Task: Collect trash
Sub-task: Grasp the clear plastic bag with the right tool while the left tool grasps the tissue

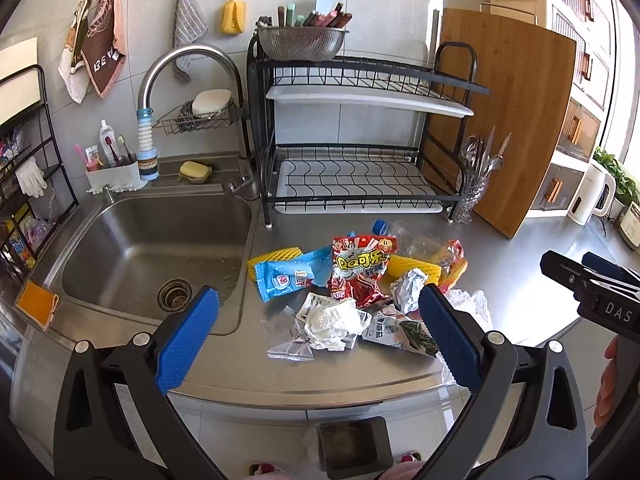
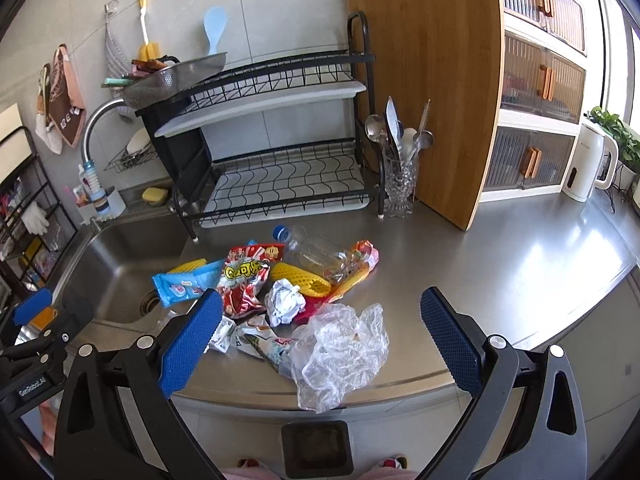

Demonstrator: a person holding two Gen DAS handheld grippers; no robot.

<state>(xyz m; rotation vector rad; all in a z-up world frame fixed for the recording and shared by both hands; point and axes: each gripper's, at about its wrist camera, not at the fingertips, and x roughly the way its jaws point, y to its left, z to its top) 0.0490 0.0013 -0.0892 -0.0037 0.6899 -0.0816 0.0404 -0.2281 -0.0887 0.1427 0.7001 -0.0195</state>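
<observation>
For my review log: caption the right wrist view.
Open right tool above litter pile on steel counter beside sink.

Left hand-held gripper (image 1: 320,340) open above trash pile (image 1: 356,292) on steel counter (image 1: 520,264)

The steel counter (image 2: 520,264) carries a trash pile (image 2: 280,292), dish rack (image 2: 280,184), cutting board (image 2: 432,92) and kettle (image 2: 588,164).

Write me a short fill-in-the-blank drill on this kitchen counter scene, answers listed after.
1. The clear plastic bottle lying on its side has a ___ cap.
2. The trash pile sits to the right of the steel ___.
3. Behind the glass cutlery holder leans a wooden cutting ___.
4. Both grippers, left gripper and right gripper, are ___.

Answers: blue; sink; board; open
</observation>
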